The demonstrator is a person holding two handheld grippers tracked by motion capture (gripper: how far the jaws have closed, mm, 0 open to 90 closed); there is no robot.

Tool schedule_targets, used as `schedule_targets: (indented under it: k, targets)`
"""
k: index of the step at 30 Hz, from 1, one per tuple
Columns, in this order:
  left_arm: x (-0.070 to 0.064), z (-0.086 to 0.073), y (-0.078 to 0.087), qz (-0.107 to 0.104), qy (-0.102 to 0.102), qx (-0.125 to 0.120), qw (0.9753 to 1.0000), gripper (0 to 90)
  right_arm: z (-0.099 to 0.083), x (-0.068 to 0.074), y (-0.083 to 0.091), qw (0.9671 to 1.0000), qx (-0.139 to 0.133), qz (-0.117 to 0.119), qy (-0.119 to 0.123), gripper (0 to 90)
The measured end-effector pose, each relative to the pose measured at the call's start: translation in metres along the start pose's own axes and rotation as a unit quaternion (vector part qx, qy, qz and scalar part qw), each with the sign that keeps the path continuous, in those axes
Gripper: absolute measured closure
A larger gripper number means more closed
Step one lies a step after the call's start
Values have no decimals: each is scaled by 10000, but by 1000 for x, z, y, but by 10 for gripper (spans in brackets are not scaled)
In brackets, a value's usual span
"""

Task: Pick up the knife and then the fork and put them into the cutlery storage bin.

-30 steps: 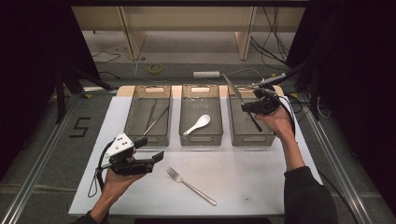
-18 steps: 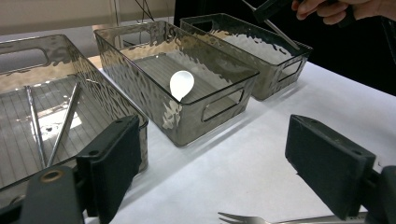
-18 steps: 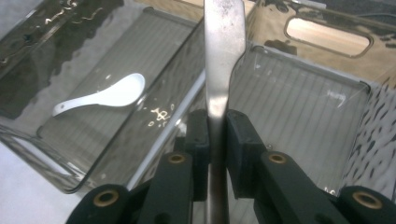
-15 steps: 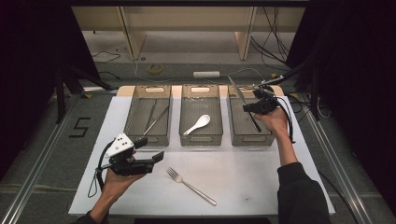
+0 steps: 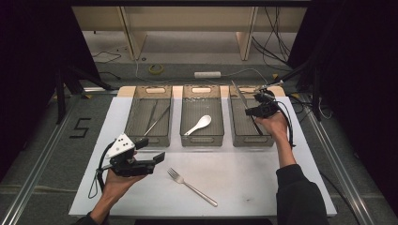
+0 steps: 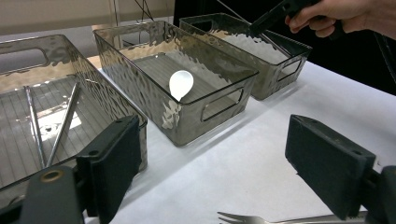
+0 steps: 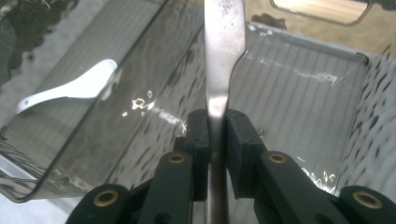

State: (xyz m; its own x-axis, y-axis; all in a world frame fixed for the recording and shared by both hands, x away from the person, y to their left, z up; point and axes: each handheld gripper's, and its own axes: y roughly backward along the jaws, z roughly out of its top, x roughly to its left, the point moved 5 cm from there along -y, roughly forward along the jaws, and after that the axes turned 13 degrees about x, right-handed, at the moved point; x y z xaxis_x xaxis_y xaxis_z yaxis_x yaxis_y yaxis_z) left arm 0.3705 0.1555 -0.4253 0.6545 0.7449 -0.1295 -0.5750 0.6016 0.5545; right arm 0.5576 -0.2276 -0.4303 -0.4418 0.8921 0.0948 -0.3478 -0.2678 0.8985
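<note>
floor: grey (image 5: 42,154) | surround: black curtains (image 5: 28,56) | shelving: wooden (image 5: 187,18)

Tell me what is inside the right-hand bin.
Nothing lies on the visible ribbed floor of the right-hand bin. The right gripper holds a knife above it, and the hand covers the near right corner.

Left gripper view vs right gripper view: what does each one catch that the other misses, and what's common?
Left gripper view alone: the fork on the white table, the chopsticks lying in the left bin, the open left claw, and the person's hand over the right bin.

Right gripper view alone: the knife clamped between the pads of the right claw, its blade pointing out over the bin.

Shared: the white spoon in the middle bin, and the right bin.
</note>
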Motion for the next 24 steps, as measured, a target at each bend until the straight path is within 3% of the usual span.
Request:
schedule_targets:
  k: [24]
  targets:
    - [0, 0, 0, -7, 9, -16, 10000, 179, -9, -2, -21, 9991, 280, -50, -299, 805]
